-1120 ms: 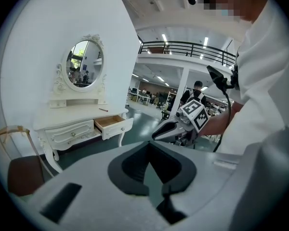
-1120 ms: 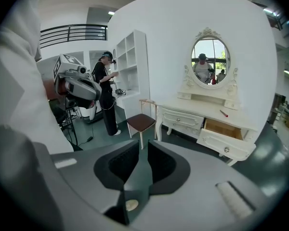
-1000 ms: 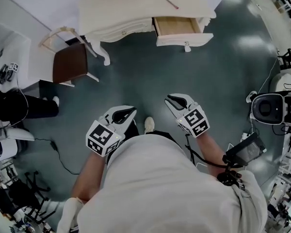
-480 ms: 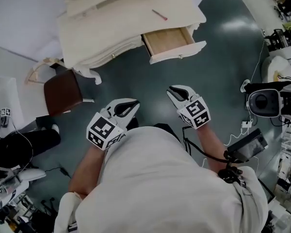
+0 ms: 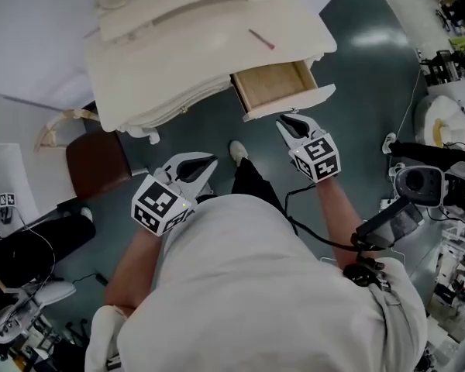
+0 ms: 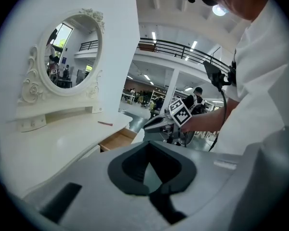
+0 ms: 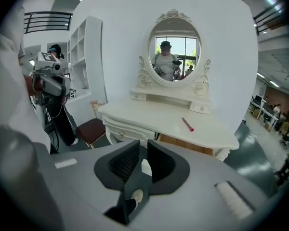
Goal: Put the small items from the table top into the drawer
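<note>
A thin red stick-like item (image 5: 261, 39) lies on the cream dressing table (image 5: 178, 45); it also shows in the right gripper view (image 7: 188, 124) and the left gripper view (image 6: 105, 123). The wooden drawer (image 5: 277, 84) under the table top stands pulled open, and nothing shows inside it. My right gripper (image 5: 293, 120) hovers just in front of the drawer's front panel, shut and empty. My left gripper (image 5: 204, 163) is held lower and to the left over the floor, also shut with nothing in it.
A brown-seated chair (image 5: 97, 165) stands left of the table. An oval mirror (image 7: 175, 52) rises at the table's back. Camera gear and cables (image 5: 418, 180) crowd the floor at the right. The person's shoe (image 5: 238, 149) is between the grippers.
The person has stepped toward the table. Both grippers moved forward, and the right one now sits close to the open drawer's front. Both stayed shut.
</note>
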Demonstrator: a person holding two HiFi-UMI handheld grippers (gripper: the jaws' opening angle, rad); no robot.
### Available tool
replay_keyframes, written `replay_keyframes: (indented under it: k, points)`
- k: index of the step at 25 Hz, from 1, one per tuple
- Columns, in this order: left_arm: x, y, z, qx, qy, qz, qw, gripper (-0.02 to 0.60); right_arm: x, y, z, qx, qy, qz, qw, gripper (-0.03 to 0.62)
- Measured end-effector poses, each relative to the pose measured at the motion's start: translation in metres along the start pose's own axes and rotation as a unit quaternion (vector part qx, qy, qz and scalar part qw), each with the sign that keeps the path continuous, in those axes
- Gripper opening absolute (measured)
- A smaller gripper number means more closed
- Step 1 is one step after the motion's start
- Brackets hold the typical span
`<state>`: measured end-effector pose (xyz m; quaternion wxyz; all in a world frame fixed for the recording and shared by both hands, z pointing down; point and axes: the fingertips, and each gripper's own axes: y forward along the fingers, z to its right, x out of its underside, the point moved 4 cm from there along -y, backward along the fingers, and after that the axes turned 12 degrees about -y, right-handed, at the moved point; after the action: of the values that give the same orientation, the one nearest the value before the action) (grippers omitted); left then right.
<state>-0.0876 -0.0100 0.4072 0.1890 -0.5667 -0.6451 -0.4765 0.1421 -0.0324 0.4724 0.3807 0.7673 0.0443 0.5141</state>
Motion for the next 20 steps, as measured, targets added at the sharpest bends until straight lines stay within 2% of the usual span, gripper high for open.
replay_keyframes:
  k: [10, 20]
  points:
    - [-0.072, 0.054, -0.048, -0.078, -0.045, 0.029, 0.9955, 0.0, -0.004, 0.097, 0.148, -0.029, -0.026, -0.014, 0.999, 0.048]
    - [-0.096, 0.091, -0.049, -0.137, -0.064, 0.031, 0.9881, 0.0, 0.0, 0.175, 0.226, -0.048, -0.034, -0.027, 0.998, 0.064]
